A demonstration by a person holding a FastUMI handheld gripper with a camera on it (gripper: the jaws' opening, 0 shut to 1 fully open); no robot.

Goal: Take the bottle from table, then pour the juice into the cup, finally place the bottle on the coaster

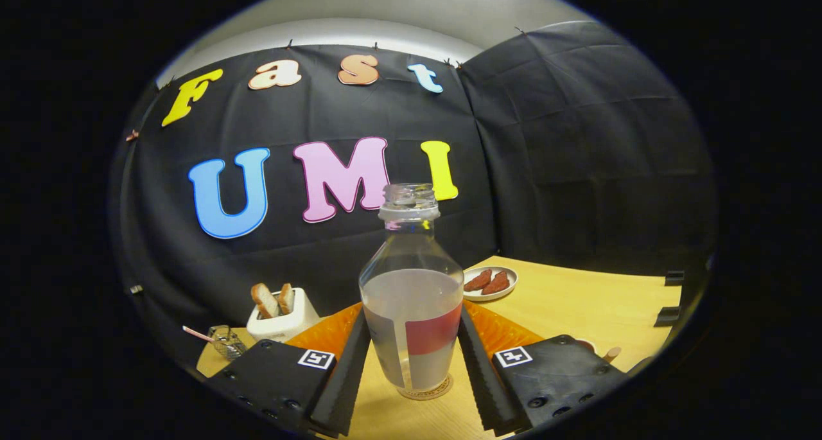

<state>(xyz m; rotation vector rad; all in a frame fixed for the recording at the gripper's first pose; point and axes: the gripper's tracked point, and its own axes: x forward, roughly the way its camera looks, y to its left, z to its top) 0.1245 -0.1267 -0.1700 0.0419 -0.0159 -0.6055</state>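
Item 1: gripper (412, 356). I see its two fingers reaching forward at either side of the bottle, one at 9 o'clock of it and one at 3 o'clock. Each finger lies against the bottle's lower wall; I read the gripper as closed on the bottle.

Item 2: bottle (411, 299). Clear plastic, upright, uncapped at the mouth, a pale cloudy juice filling roughly its lower half, a red and white label round the body. It stands between my fingers.

Item 3: coaster (426, 390). A round, thin disc directly under the bottle's base; its rim shows at the 6 o'clock side of the base. The bottle stands on it.

Item 4: desk (578, 299). Light wood top carrying everything listed.

Item 5: orange mat (327, 332). Textured, lying on the desk behind the bottle, showing at both sides of it beyond my fingers.

Item 6: toaster (282, 321). White, at 10 o'clock of the bottle, two slices of toast (273, 300) standing in its slots.

Item 7: small plate (490, 282). White, at 2 o'clock of the bottle, two reddish-brown pieces of food on it; I cannot tell what kind.

Item 8: small wire basket (227, 341). At 9 o'clock of the toaster, near the desk's edge.
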